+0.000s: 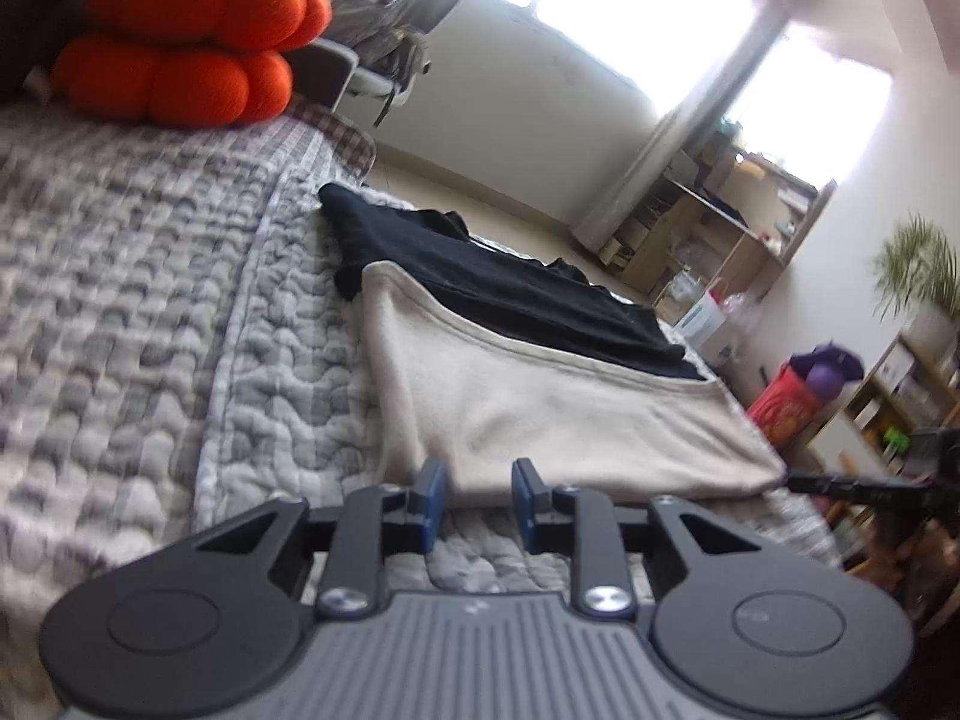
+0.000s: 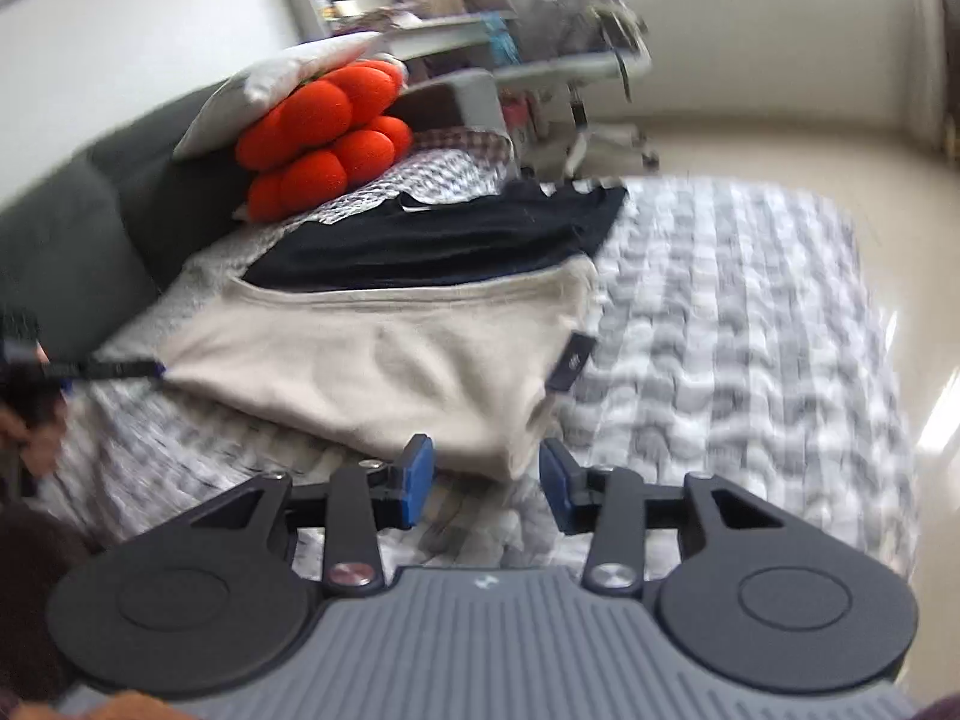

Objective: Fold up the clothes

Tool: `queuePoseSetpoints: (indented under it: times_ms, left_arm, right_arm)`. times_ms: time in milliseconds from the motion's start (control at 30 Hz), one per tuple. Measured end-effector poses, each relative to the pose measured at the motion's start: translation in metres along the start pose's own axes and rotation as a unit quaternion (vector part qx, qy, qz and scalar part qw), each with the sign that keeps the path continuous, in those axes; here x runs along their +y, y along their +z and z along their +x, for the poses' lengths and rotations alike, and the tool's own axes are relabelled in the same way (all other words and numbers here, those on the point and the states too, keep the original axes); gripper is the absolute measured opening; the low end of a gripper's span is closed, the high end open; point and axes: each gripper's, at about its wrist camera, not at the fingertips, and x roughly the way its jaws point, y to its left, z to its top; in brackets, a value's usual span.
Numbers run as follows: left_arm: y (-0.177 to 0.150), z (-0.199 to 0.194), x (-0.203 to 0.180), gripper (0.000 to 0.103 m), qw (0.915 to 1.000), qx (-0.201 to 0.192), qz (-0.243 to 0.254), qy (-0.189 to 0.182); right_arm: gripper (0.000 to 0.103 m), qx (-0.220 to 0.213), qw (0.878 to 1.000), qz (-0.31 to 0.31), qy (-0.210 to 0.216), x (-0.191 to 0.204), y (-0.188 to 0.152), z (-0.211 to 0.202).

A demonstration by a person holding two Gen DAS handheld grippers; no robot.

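beige garment flat on quilt, long axis crosswise just ahead of both tongs, black side tag unreadable, left gripper spread, right gripper spread, black garment beyond

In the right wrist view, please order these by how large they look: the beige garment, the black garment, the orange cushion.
1. beige garment
2. black garment
3. orange cushion

The beige one lies nearest the camera, so its true size compared with the black one is unsure.

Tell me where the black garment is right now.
The black garment lies on the quilted bed cover, directly behind the beige garment and short of the orange cushion.
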Motion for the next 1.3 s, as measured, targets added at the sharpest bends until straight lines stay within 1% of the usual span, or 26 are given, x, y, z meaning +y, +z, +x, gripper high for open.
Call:
queuePoseSetpoints:
  times_ms: [67,133,233,333,400,467,567,733,867,967,1100,1167,1200,1233,1267,1300]
  left_arm:
    - [0.003,-0.007,0.005,0.033,0.9995,0.006,-0.028,-0.013]
    - [0.006,-0.011,0.011,0.039,0.9975,0.02,-0.061,-0.03]
    - [0.005,-0.012,0.021,0.04,0.9922,0.043,-0.107,-0.048]
    - [0.001,-0.007,0.03,0.04,0.988,0.056,-0.138,-0.04]
    - [-0.002,-0.004,0.035,0.04,0.985,0.062,-0.157,-0.033]
    - [-0.007,0.0,0.042,0.041,0.9803,0.062,-0.183,-0.041]
    - [-0.009,0.005,0.048,0.042,0.9735,0.052,-0.215,-0.057]
    - [-0.013,0.014,0.05,0.042,0.9679,0.04,-0.239,-0.065]
    - [-0.016,0.021,0.047,0.042,0.9664,0.034,-0.247,-0.064]
    - [-0.015,0.027,0.039,0.042,0.9679,0.029,-0.243,-0.058]
    - [-0.013,0.034,0.035,0.039,0.9672,0.02,-0.249,-0.046]
    - [-0.013,0.038,0.033,0.034,0.9663,0.016,-0.254,-0.04]
    - [-0.012,0.04,0.032,0.023,0.9658,0.014,-0.256,-0.036]
    - [-0.012,0.041,0.031,0.015,0.9653,0.012,-0.259,-0.033]
    - [-0.011,0.043,0.03,0.015,0.9648,0.01,-0.261,-0.03]
    - [-0.011,0.044,0.029,0.013,0.964,0.007,-0.264,-0.027]
  right_arm:
    - [0.048,0.028,0.998,0.051,0.011,-0.01,0.005,-0.001]
    - [0.048,0.043,0.993,0.105,0.023,-0.02,0.007,-0.002]
    - [0.048,0.054,0.978,0.193,0.06,-0.037,0.004,-0.002]
    - [0.049,0.06,0.958,0.266,0.092,-0.05,0.0,0.001]
    - [0.049,0.071,0.949,0.293,0.094,-0.055,-0.002,0.004]
    - [0.048,0.072,0.942,0.314,0.097,-0.06,-0.004,0.005]
    - [0.048,0.068,0.935,0.332,0.103,-0.065,-0.003,0.002]
    - [0.048,0.069,0.932,0.338,0.11,-0.068,-0.001,0.005]
    - [0.048,0.07,0.932,0.336,0.114,-0.067,0.002,0.009]
    - [0.048,0.068,0.932,0.336,0.116,-0.064,0.004,0.015]
    - [0.047,0.059,0.932,0.338,0.117,-0.062,0.006,0.022]
    - [0.044,0.048,0.932,0.34,0.114,-0.061,0.006,0.025]
    - [0.038,0.043,0.931,0.343,0.113,-0.059,0.006,0.027]
    - [0.034,0.04,0.93,0.347,0.115,-0.059,0.005,0.028]
    - [0.029,0.037,0.926,0.356,0.119,-0.059,0.003,0.03]
    - [0.019,0.035,0.919,0.371,0.128,-0.061,0.001,0.031]
